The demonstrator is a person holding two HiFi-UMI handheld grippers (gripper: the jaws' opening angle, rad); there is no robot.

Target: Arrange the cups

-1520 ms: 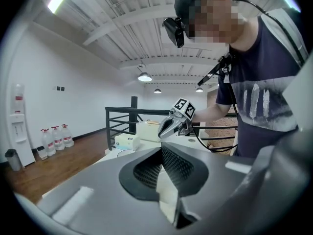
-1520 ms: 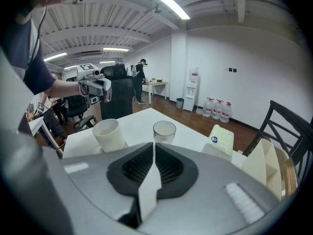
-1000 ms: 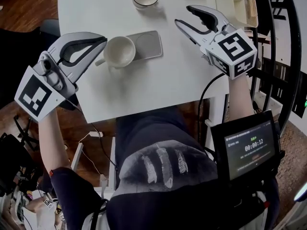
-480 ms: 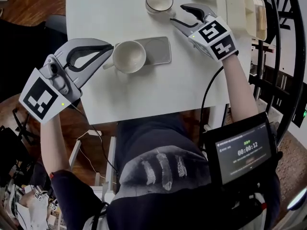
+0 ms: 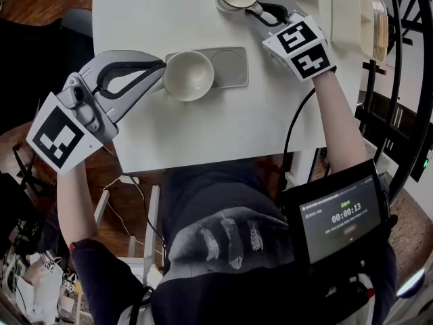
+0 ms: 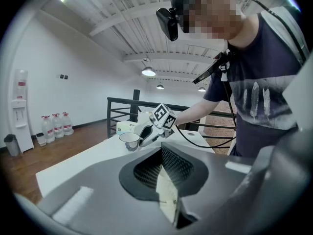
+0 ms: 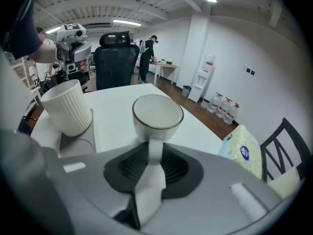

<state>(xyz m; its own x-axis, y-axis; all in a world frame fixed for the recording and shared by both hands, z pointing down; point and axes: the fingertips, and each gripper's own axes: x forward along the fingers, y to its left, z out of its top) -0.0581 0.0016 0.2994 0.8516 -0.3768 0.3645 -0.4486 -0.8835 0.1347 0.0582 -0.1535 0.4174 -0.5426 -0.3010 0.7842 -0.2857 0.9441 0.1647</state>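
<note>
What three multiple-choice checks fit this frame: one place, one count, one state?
1. Where over the white table is the ribbed white cup? A near edge; B far left corner; C at the grey rectangular tray's end.
2. How many cups show in the head view? A one; B two; C four.
3. The right gripper's jaws are: A closed on the dark-rimmed white cup's handle; B wide apart, empty; C gripping the tray.
Answers: 1 C, the cup overlaps the tray's end. 2 B, ribbed and dark-rimmed only. 3 A, the jaws have just been closing and pinch the handle.
</note>
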